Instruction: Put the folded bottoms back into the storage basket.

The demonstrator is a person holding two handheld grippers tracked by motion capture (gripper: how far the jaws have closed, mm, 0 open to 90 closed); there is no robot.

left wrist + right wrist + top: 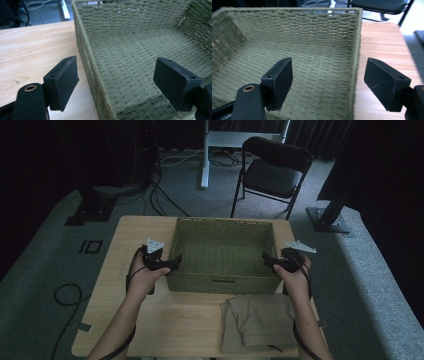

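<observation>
A green woven basket (222,251) sits mid-surface (130,240). Left gripper (117,82) and right gripper (328,83) each straddle a side wall, fingers (62,81) wide, not pressing it. Folded tan cloth (257,322) lies nearby.

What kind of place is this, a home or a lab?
Probably a lab or studio: dark curtains, cables across grey carpet, stand bases, a folding chair behind the table with its basket.

We are looking at a basket (140,50) of rough, matt green woven cord straddled by our left gripper (116,82), whose matt black pads look faintly scuffed. Left of it, the table (32,50) is showing smooth, pale wood grain.
</observation>
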